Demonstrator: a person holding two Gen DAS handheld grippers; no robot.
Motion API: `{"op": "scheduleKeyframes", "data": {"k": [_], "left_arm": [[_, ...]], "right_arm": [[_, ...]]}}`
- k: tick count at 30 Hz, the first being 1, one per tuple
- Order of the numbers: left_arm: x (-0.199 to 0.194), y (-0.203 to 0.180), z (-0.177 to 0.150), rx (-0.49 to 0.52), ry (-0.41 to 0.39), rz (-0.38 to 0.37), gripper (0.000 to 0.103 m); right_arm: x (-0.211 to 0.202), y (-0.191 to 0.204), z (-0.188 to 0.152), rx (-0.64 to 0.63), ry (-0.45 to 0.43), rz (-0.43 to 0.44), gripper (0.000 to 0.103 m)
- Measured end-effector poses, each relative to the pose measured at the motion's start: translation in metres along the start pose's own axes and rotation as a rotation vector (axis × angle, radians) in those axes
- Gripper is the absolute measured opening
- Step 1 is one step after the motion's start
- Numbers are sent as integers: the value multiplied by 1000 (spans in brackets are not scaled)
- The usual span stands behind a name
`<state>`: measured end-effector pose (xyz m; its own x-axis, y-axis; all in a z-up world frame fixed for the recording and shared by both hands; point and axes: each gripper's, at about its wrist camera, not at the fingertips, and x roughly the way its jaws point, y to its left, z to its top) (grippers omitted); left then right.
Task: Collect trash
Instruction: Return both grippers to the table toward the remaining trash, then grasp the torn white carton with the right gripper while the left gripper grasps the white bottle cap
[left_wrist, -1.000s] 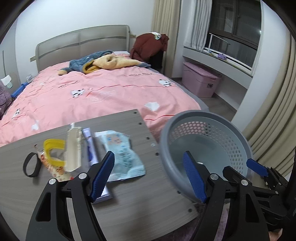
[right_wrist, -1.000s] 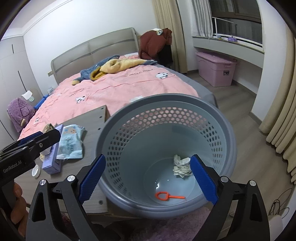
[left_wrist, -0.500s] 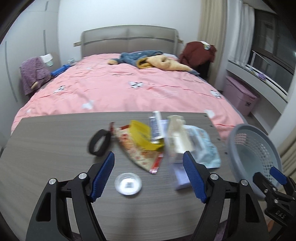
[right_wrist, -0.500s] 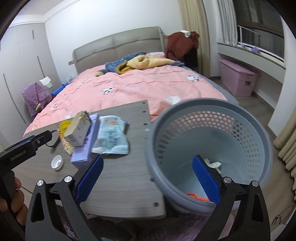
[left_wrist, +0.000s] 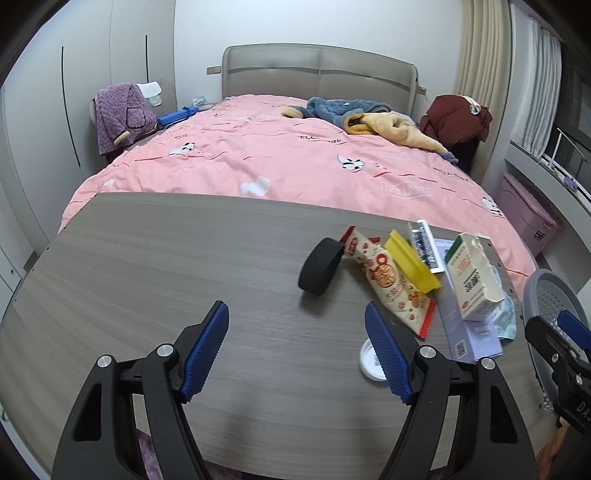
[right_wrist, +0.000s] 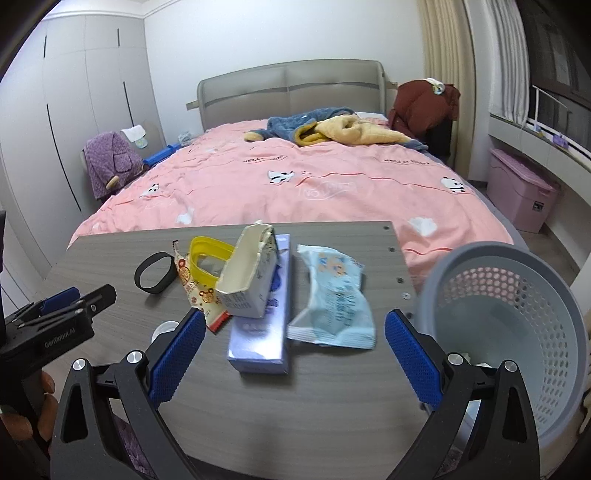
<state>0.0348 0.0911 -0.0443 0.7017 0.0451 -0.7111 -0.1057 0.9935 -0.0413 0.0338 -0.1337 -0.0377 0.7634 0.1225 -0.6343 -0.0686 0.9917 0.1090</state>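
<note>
In the left wrist view, the left gripper (left_wrist: 295, 350) hangs wide apart and empty over bare table (left_wrist: 147, 266) at lower centre, while the trash sits to the right of the frame: a black band (left_wrist: 319, 271), a red-patterned snack wrapper (left_wrist: 391, 284), a yellow plastic piece (left_wrist: 410, 264), a torn carton (left_wrist: 472, 277) and, half hidden behind the right finger, a small white lid (left_wrist: 369, 363). That lid is flat and thin, so a grab from above would likely skid off it. In the right wrist view, the right gripper (right_wrist: 293, 360) is likewise spread wide with nothing in it, over a lilac box (right_wrist: 262, 332) and a pale blue wipes packet (right_wrist: 332, 302) at centre; the grey basket (right_wrist: 517, 317) stands at lower right, off the table edge. The carton leans on the box, so lifting either could topple the pile; the limp packet may slip or fall short of the basket.
</note>
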Motion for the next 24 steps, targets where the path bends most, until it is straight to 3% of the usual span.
{"op": "scheduleKeyframes", "data": {"k": [12, 20, 24], "left_arm": [[19, 20, -4, -25, 43, -3, 73], [27, 10, -6, -9, 66, -19, 73], [29, 6, -8, 2, 73, -30, 73]], "right_arm": [[49, 32, 20, -75, 50, -15, 88], [66, 35, 23, -96, 80, -46, 72], [70, 35, 22, -104, 92, -48, 56]]}}
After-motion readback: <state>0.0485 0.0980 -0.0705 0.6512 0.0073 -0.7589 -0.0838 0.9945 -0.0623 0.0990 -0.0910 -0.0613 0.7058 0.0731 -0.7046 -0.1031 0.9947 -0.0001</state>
